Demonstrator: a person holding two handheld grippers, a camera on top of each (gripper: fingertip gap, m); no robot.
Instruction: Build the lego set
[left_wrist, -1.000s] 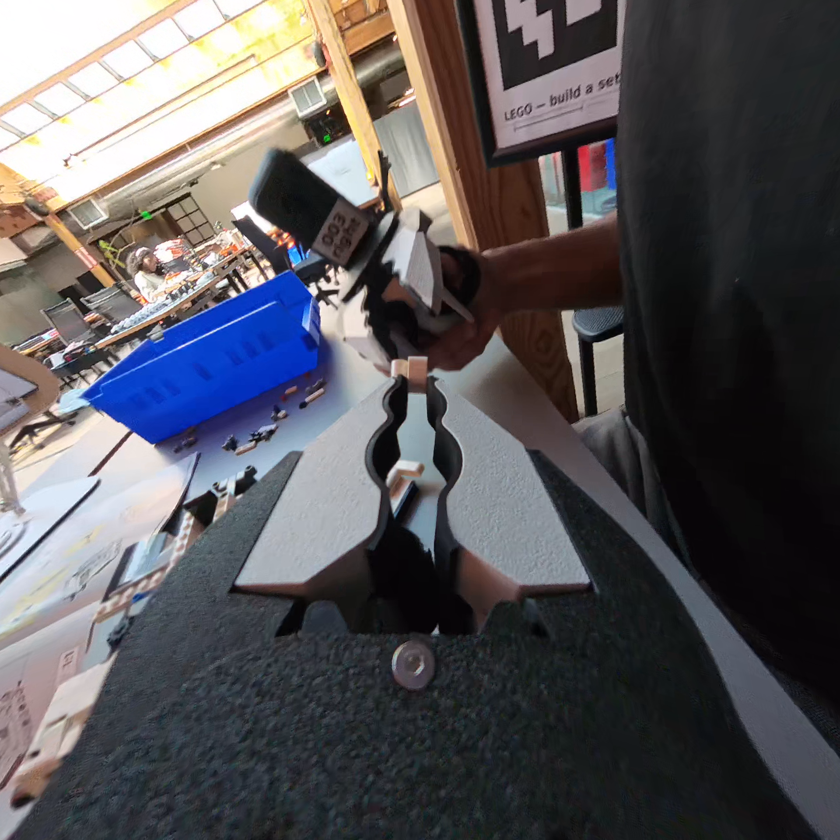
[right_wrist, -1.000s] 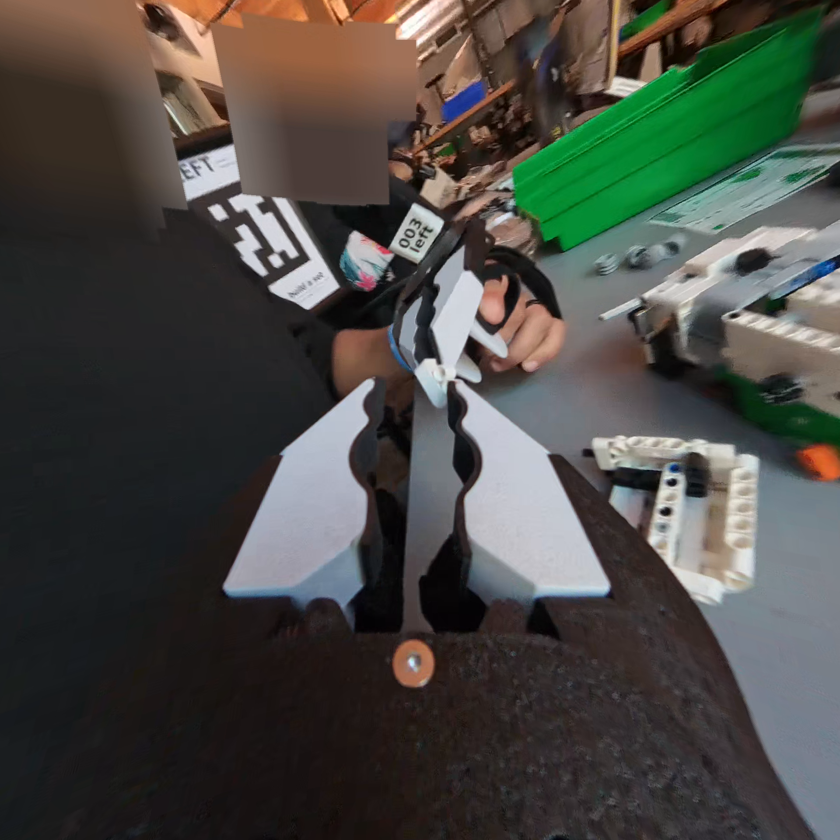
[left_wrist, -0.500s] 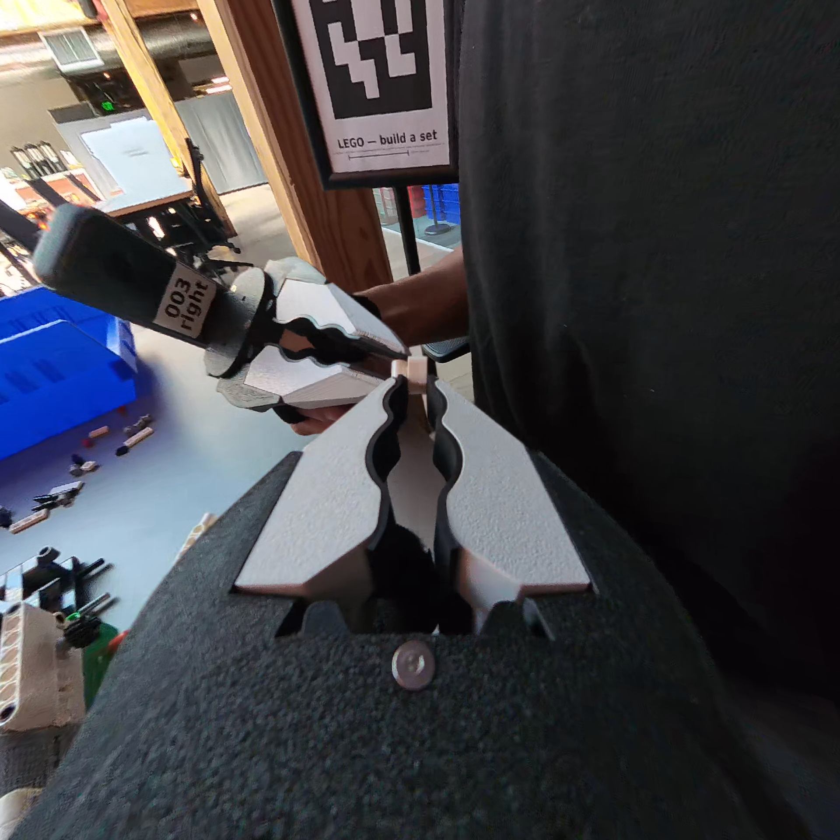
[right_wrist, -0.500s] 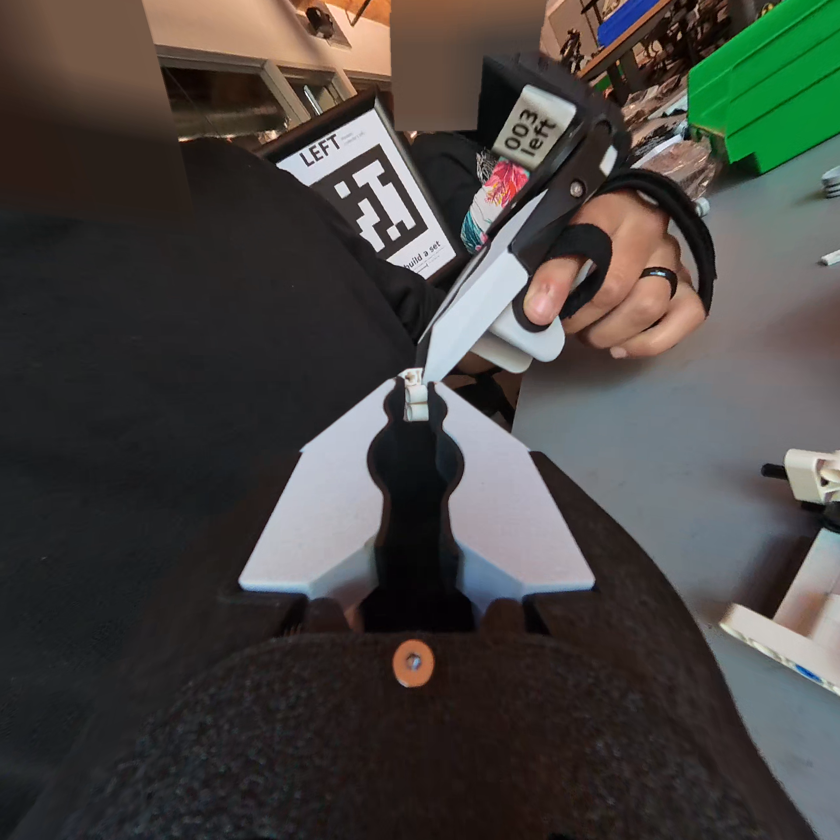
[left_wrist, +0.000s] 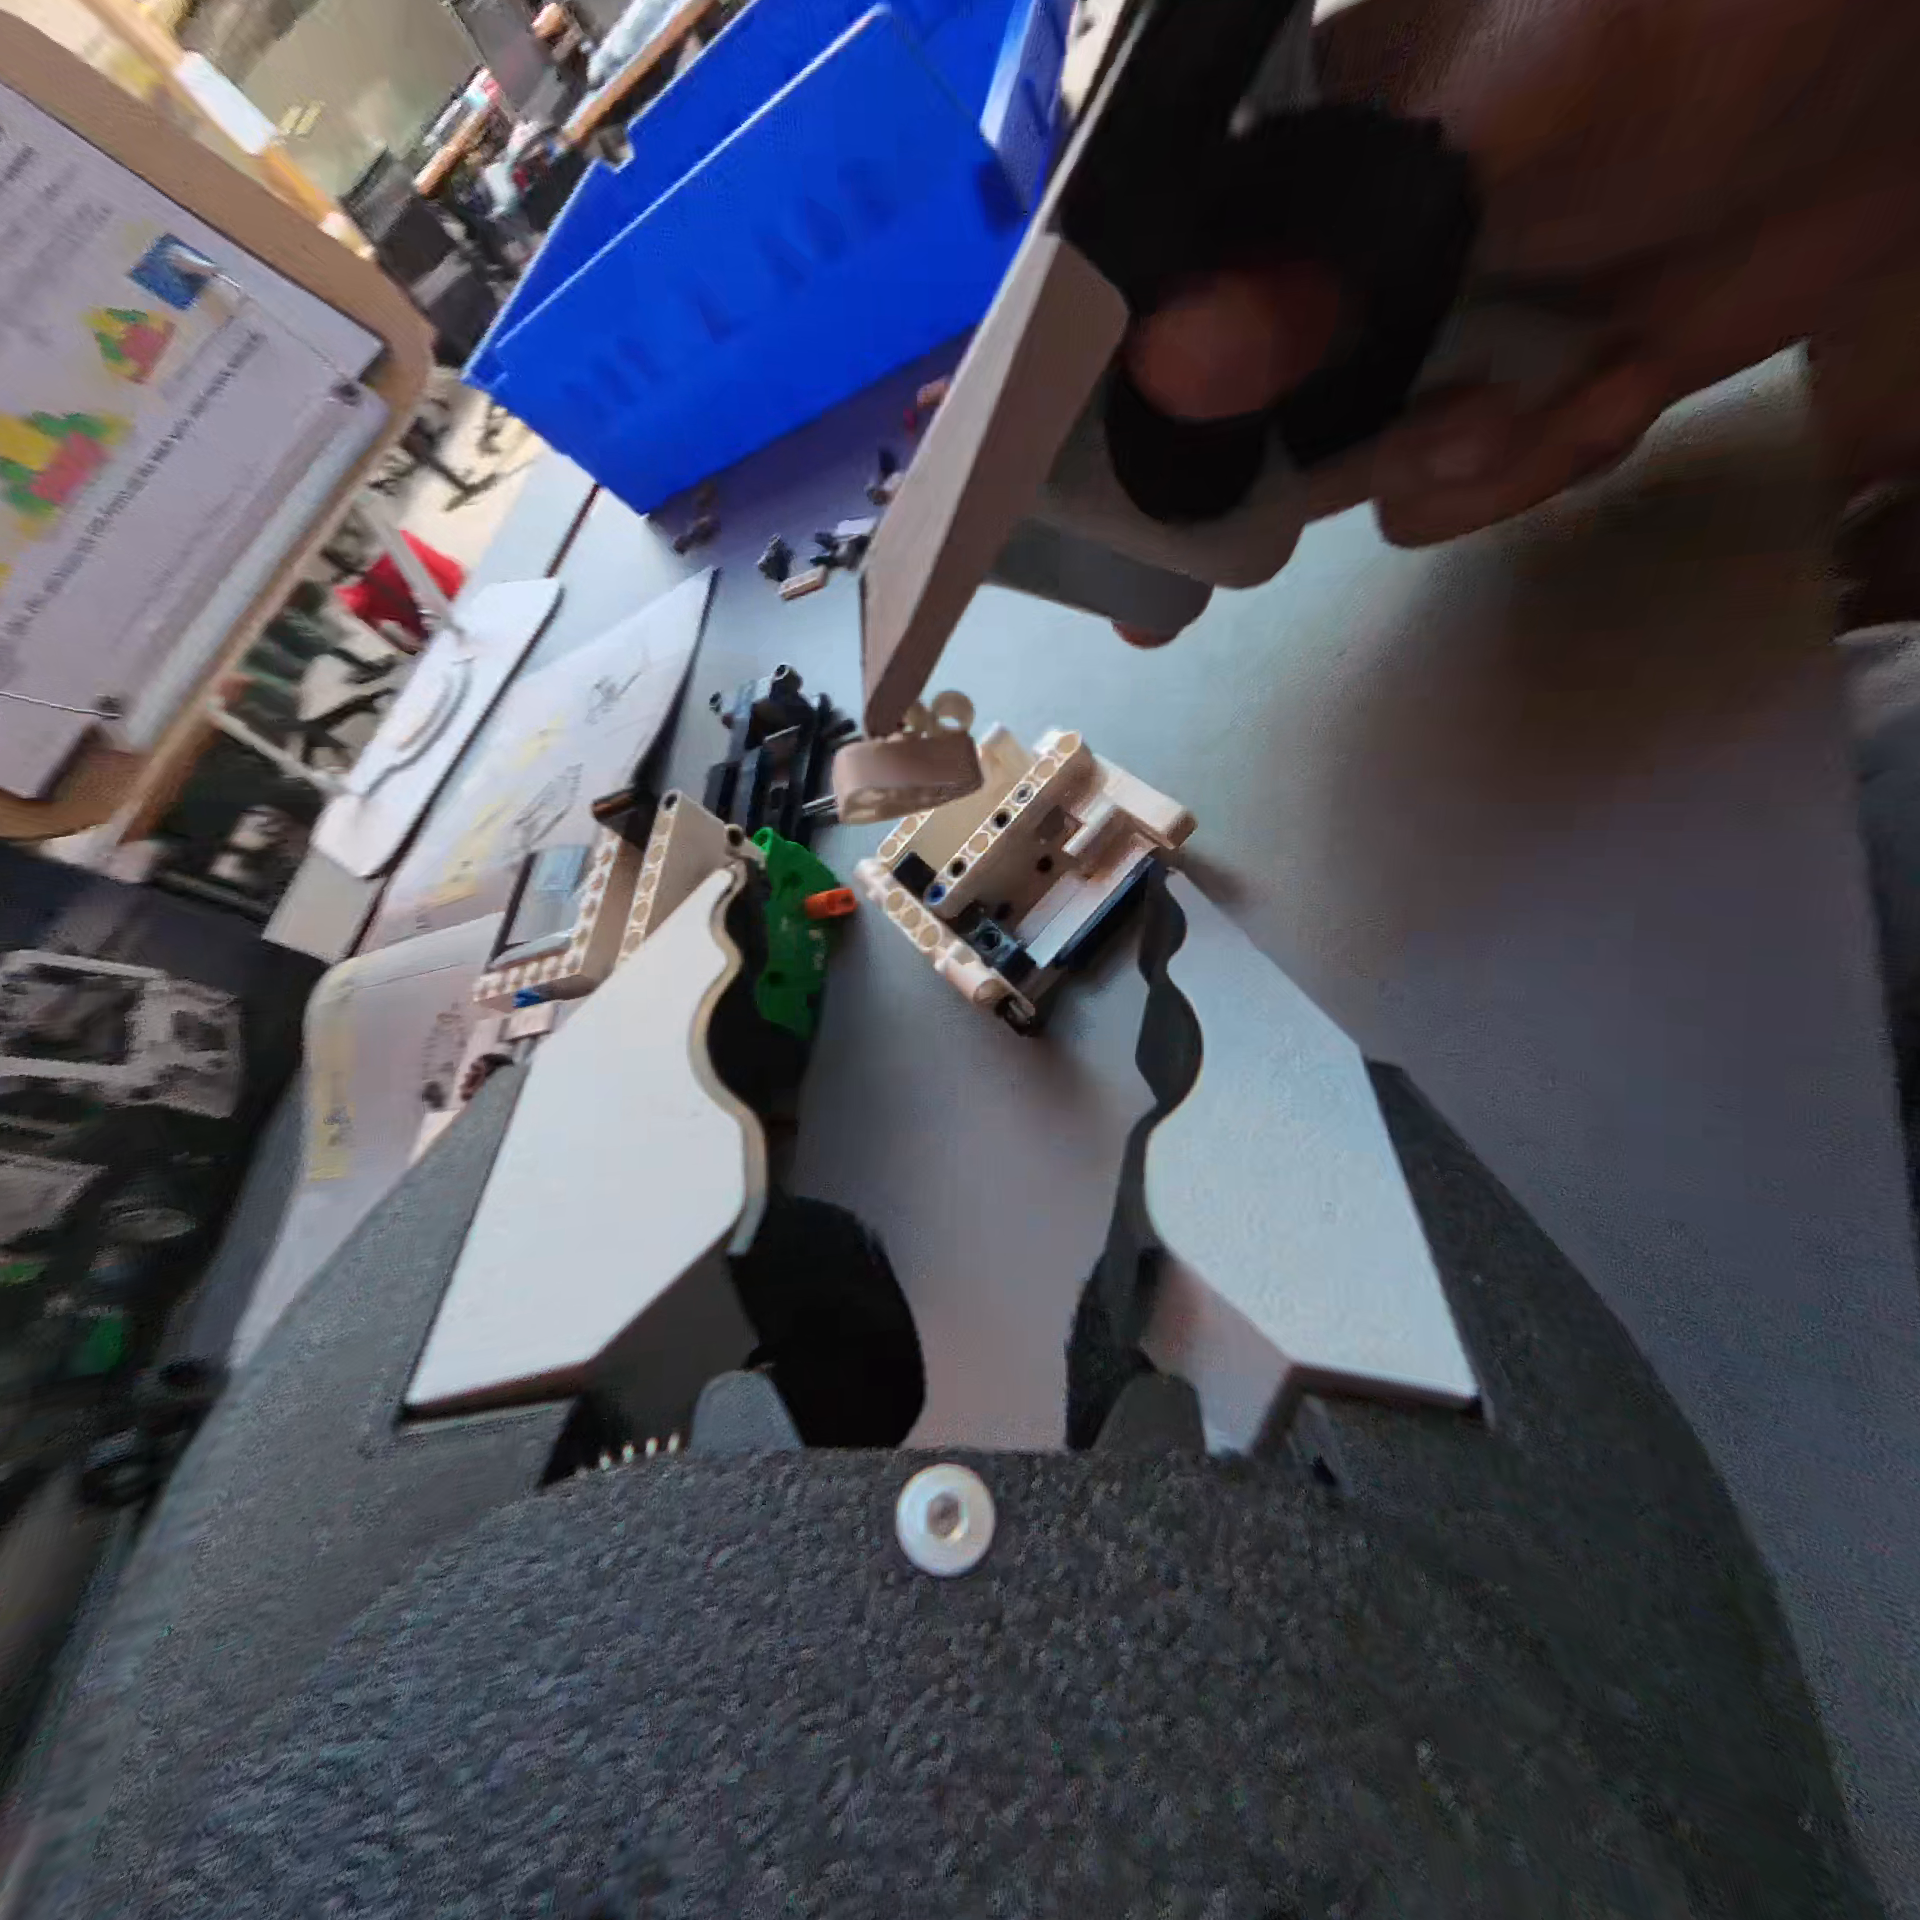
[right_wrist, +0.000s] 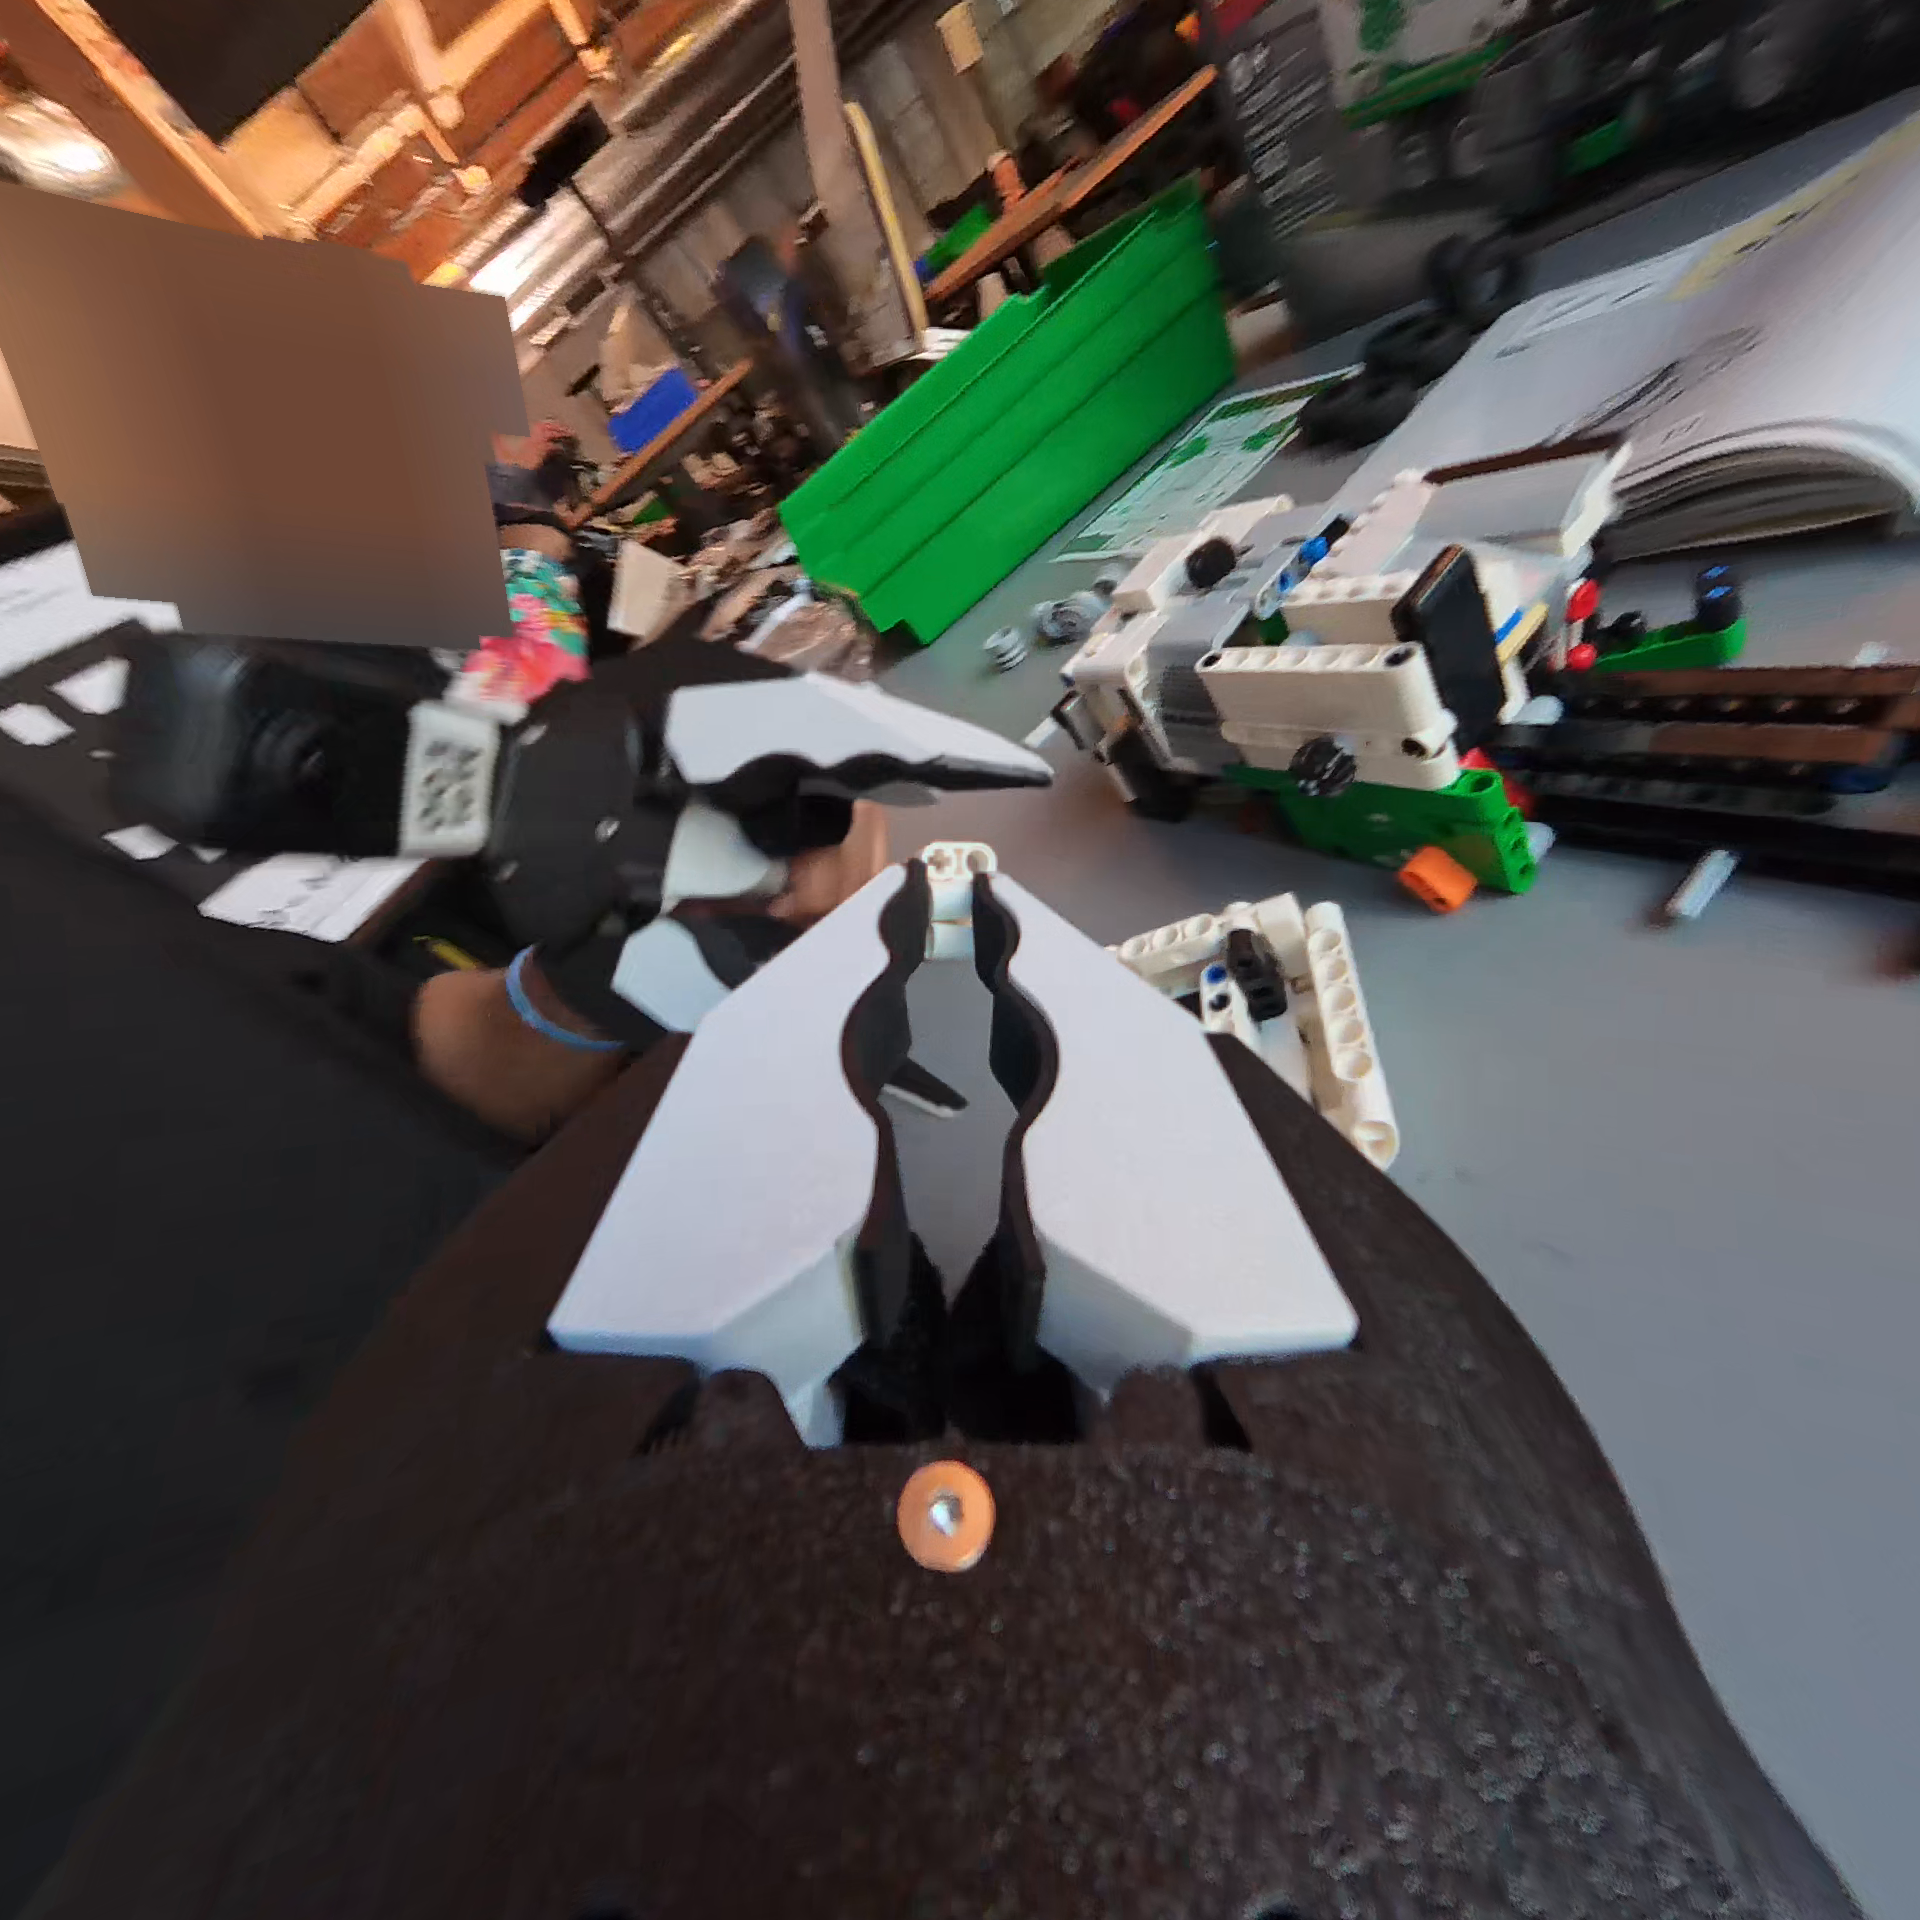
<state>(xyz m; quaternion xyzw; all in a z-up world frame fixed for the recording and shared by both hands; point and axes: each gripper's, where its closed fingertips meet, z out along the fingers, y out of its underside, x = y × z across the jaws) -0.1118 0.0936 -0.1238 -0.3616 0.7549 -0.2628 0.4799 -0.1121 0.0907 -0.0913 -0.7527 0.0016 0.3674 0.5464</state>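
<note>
The left gripper (left_wrist: 940, 914) has its two fingers spread wide apart with nothing between them. It hangs over the grey bench (left_wrist: 1455, 935). The right gripper (right_wrist: 951, 883) is pinched on a small white lego piece (right_wrist: 958, 864) at its very tips, up in the air above the bench.

Below that piece, a small white lego block (left_wrist: 1023, 857) sits on the bench near its front edge. A bigger white and green lego truck (right_wrist: 1340, 675) lies farther back, next to an open book (right_wrist: 1683, 416).

A blue bin (left_wrist: 769, 270) stands at the far side. I cannot see what is in it. Small loose bits (left_wrist: 821, 556) lie on the bench just in front of it. A green bin (right_wrist: 1018, 457) stands at another far edge, and its inside is hidden too.
</note>
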